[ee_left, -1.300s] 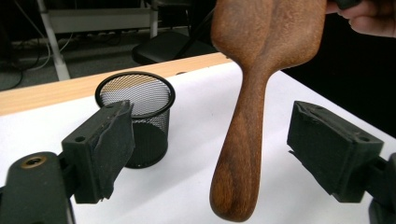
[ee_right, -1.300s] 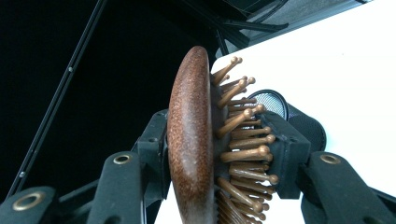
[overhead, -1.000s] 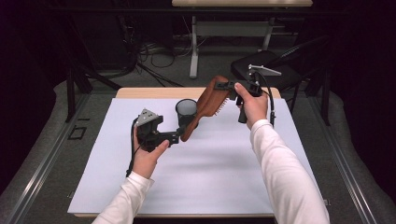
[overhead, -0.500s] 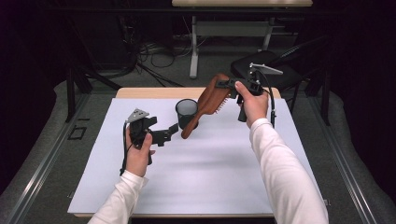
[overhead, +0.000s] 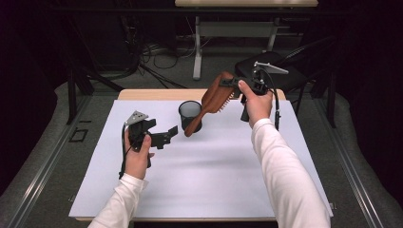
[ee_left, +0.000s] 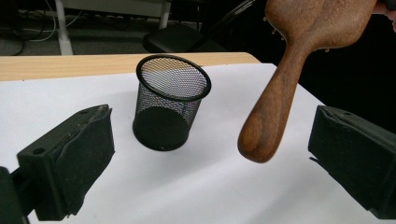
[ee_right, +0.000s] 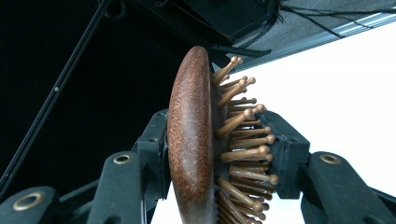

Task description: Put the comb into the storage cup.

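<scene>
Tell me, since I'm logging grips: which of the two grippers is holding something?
The right gripper: its jaws clamp the wooden hairbrush head. The left gripper stands open and empty.

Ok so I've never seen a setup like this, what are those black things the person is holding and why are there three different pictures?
A person sits at a table covered in white and holds a hand-operated gripper in each hand: a tool with two black padded jaws. One picture comes from a camera above, looking down. The other two come from small cameras riding on the grippers, looking out along their jaws.

On the table stands a black mesh cup, upright and empty. The right gripper is shut on the head of a wooden hairbrush, one jaw on the smooth back and the other against the bristle side, with the handle hanging down beside the cup. The left gripper is open and holds nothing; its camera looks at the cup and the brush handle.
</scene>
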Tool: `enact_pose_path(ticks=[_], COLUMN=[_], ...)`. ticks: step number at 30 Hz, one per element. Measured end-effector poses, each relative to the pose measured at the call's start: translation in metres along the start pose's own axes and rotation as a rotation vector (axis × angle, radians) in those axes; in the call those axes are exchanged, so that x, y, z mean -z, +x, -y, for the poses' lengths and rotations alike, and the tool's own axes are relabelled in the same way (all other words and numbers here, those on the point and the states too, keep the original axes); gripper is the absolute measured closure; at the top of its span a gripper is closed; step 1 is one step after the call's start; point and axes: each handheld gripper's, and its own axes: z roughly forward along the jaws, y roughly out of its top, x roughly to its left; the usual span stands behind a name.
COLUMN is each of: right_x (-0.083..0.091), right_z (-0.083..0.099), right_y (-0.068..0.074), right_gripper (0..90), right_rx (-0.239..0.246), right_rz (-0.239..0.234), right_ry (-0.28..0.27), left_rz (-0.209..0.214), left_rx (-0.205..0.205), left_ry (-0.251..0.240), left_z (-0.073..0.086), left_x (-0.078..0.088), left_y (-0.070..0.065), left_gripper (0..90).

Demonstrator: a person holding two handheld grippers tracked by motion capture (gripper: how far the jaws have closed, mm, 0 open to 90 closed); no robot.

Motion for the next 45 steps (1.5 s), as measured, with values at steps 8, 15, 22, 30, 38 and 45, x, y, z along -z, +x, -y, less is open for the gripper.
enact_pose_path(ticks=[8, 15, 22, 30, 38, 45], right_x=[-0.002, -0.005, -0.011, -0.016, -0.015, -0.011], right_z=[-0.001, -0.003, -0.001, -0.002, -0.007, -0.014], right_y=[0.000, -0.003, -0.003, 0.000, 0.007, 0.016], right_gripper=[49.3, 49.4, 49.5, 49.5, 49.7, 50.0], right_rx=[0.001, -0.011, -0.007, 0.009, 0.041, 0.056], right_rz=[-0.012, -0.012, 0.015, 0.035, 0.058, 0.075], right_ry=[-0.004, -0.025, -0.058, -0.111, -0.164, -0.212], left_rz=[0.000, 0.001, 0.002, 0.003, 0.006, 0.007], left_rx=[0.001, 0.001, 0.003, 0.011, 0.011, 0.008], left_ry=[0.001, 0.003, 0.004, 0.004, 0.005, 0.009], left_z=[0.000, 0.001, 0.001, 0.002, 0.002, 0.003], left_x=[0.000, 0.000, 0.000, 0.000, -0.001, -0.002], left_y=[0.000, 0.000, 0.001, 0.002, 0.002, 0.001], left_gripper=[0.4, 0.4, 0.4, 0.4, 0.4, 0.4])
